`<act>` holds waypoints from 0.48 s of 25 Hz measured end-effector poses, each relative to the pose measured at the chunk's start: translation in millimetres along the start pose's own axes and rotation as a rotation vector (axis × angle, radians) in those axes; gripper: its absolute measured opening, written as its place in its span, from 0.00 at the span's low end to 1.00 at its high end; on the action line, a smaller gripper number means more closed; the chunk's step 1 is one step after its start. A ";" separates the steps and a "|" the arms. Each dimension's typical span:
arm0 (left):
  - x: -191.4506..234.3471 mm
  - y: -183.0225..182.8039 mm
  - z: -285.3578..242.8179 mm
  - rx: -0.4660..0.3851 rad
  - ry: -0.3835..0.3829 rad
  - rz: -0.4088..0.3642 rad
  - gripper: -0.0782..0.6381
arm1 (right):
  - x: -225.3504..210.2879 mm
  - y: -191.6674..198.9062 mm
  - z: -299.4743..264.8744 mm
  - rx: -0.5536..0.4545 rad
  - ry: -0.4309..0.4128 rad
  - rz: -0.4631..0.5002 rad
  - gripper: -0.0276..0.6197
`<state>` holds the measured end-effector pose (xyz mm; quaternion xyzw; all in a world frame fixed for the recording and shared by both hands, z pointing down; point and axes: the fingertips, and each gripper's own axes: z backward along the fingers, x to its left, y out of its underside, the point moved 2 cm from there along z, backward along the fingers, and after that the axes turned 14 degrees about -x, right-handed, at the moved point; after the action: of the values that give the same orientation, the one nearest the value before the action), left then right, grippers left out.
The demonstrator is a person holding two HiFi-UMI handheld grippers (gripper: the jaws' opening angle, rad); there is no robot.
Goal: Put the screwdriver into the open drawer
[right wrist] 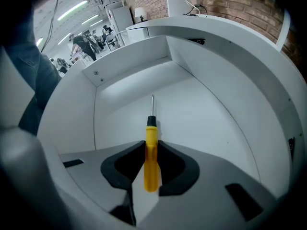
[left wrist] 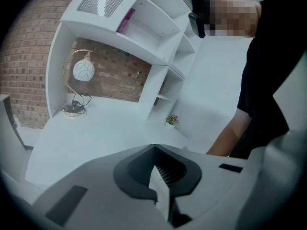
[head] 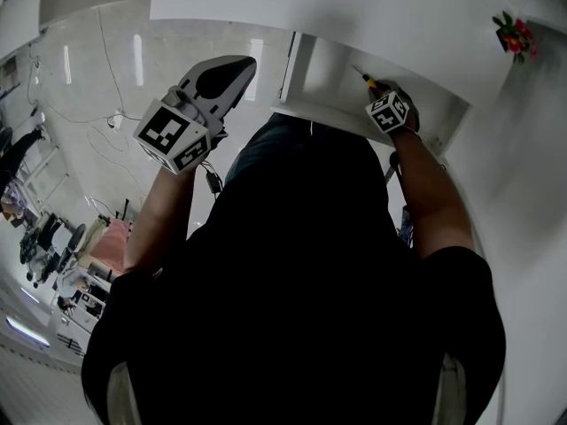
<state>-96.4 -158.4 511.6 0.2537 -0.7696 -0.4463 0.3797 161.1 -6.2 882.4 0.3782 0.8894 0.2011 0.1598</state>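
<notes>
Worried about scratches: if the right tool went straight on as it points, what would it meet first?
Probably the open drawer floor near its back wall, the screwdriver tip leading. Depth unclear.

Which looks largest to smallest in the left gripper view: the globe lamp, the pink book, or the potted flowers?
1. Globe lamp, with its hoop stand, clearly largest.
2. Pink book on the upper shelf.
3. Potted flowers, smallest.
Their distances from the camera differ, so true sizes stay unsure.
</notes>
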 end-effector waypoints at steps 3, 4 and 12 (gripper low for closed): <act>-1.0 2.3 0.4 0.003 0.006 0.012 0.13 | 1.3 -1.0 0.2 0.002 0.007 0.004 0.18; -0.7 2.8 0.9 0.003 0.007 0.013 0.13 | 1.7 -1.9 0.2 0.003 0.010 0.004 0.18; -0.5 4.0 1.8 -0.002 0.004 0.020 0.13 | 2.8 -1.6 0.8 0.009 0.021 0.005 0.19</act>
<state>-97.8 -155.2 514.4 0.2466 -0.7708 -0.4427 0.3861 158.7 -5.0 880.6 0.3789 0.8910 0.2014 0.1482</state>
